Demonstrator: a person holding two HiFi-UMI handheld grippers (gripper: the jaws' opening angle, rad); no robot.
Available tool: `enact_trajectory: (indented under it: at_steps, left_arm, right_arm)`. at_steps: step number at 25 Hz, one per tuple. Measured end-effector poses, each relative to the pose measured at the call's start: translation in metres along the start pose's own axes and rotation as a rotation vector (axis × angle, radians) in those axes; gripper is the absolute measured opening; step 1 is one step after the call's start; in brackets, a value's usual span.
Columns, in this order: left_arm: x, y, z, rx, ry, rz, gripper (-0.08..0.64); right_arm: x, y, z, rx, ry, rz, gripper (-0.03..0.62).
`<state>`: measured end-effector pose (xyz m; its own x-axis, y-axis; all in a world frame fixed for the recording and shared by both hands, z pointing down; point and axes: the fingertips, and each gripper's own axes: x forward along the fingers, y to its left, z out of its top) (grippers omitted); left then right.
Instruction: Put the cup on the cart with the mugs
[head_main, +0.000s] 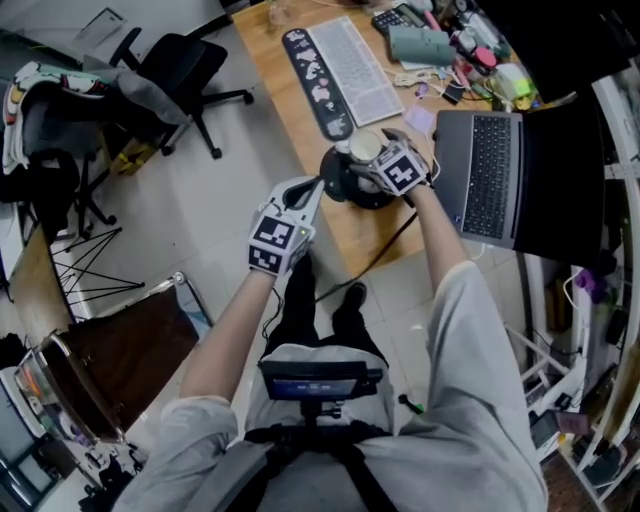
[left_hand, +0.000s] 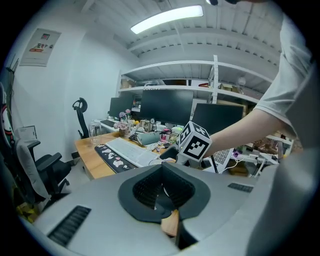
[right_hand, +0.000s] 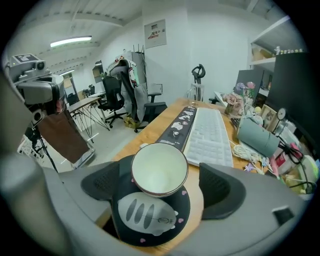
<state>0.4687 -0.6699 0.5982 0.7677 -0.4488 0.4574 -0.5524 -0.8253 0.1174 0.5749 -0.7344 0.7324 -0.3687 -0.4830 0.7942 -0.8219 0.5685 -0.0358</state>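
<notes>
A white cup, seen from above with nothing in it, stands on a round black mouse pad next to a grey cat-shaped mouse. My right gripper straddles the cup with its jaws wide open. There are gaps between the cup and both pads. In the head view the cup sits on the pad near the desk's front edge, under my right gripper. My left gripper hovers just off that edge, its jaws together and holding nothing. It points at the pad.
A white keyboard with a patterned wrist rest lies behind the pad. An open laptop stands to the right, with desk clutter beyond it. A black office chair and a brown metal-framed stand stand on the floor to the left.
</notes>
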Motion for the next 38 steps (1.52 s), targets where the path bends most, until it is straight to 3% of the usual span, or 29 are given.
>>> enact_trajectory:
  at_steps: [12, 15, 26, 38]
  left_arm:
    - [-0.004, 0.024, -0.006, -0.027, -0.001, 0.015, 0.002]
    - [-0.005, 0.028, -0.008, -0.028, 0.0, 0.019, 0.002]
    - [-0.008, 0.024, -0.017, -0.032, 0.012, 0.013, 0.002]
    - [-0.019, 0.017, -0.01, -0.02, -0.001, 0.031, 0.002]
  right_arm:
    - [0.028, -0.004, -0.001, -0.06, 0.019, 0.008, 0.489]
    - [0.032, -0.005, -0.002, -0.072, 0.031, 0.004, 0.416]
    - [0.031, -0.005, 0.0, -0.068, 0.013, -0.03, 0.41]
    - [-0.031, -0.007, 0.029, 0.004, -0.09, -0.12, 0.41]
